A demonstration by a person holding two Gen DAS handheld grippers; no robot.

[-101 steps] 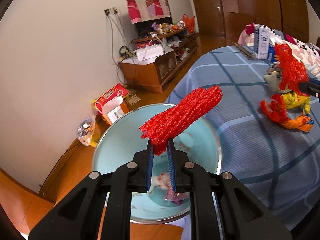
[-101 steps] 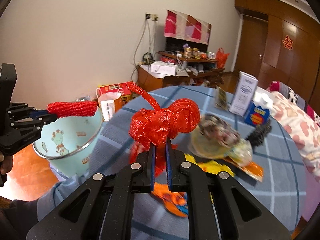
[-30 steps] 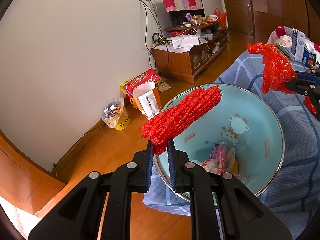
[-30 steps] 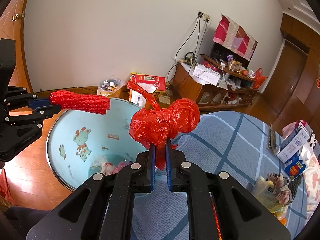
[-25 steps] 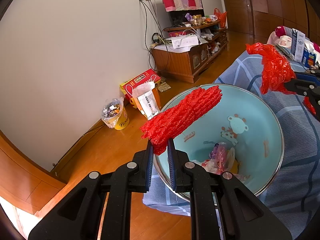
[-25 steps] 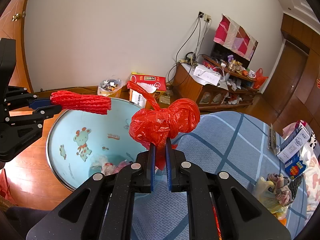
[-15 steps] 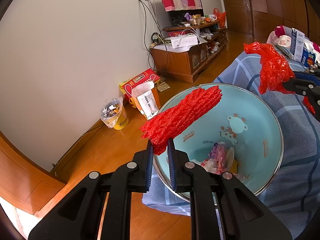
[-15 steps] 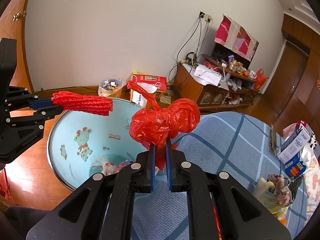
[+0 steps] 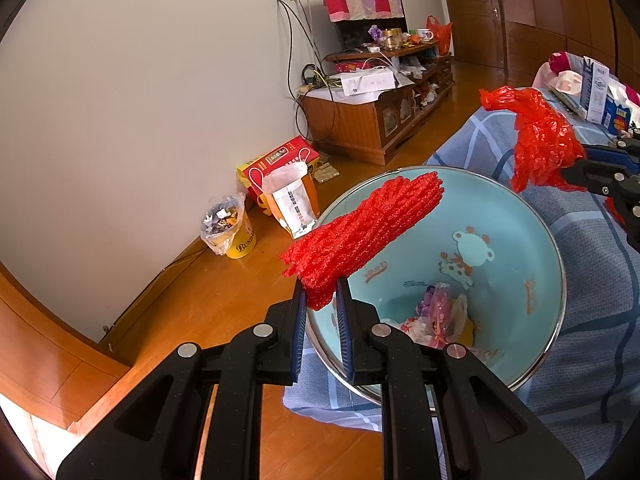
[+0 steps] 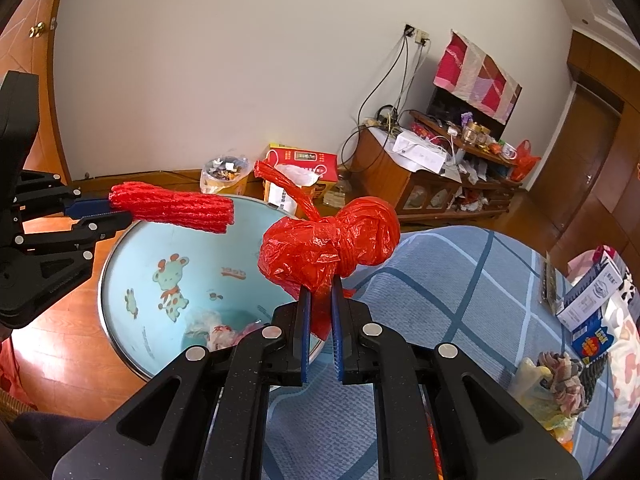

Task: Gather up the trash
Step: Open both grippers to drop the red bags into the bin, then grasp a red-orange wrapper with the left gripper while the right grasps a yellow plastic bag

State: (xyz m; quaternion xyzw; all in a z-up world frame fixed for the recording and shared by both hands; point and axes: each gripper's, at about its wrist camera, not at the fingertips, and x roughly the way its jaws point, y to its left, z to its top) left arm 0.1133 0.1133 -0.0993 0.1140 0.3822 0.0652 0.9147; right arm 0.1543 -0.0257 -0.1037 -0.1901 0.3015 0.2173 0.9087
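Note:
A light blue enamel basin [image 9: 500, 216] with cartoon animals holds several wrappers [image 9: 440, 316] at its bottom. My left gripper [image 9: 322, 292] is shut on one end of a red foam net roll [image 9: 368, 228], which sticks out over the basin's near rim. In the right wrist view that roll [image 10: 176, 208] and the left gripper [image 10: 100, 212] hang above the far left of the basin [image 10: 208, 248]. My right gripper [image 10: 318, 300] is shut on a knotted red plastic bag [image 10: 332, 248], held above the basin's right edge. The left wrist view shows this bag [image 9: 540, 140] at the upper right.
The basin leans against a surface covered in blue checked cloth [image 10: 460, 280]. White and blue boxes [image 10: 592, 296] and more wrappers [image 10: 556, 376] lie on its right. On the wooden floor stand a yellow cup of scraps [image 9: 228, 228], a red carton [image 9: 288, 156] and a wooden cabinet [image 9: 376, 116].
Since the earliest frames both grippers have carried their red loads from above the blue cloth to above the basin. Over the last second nothing has visibly moved.

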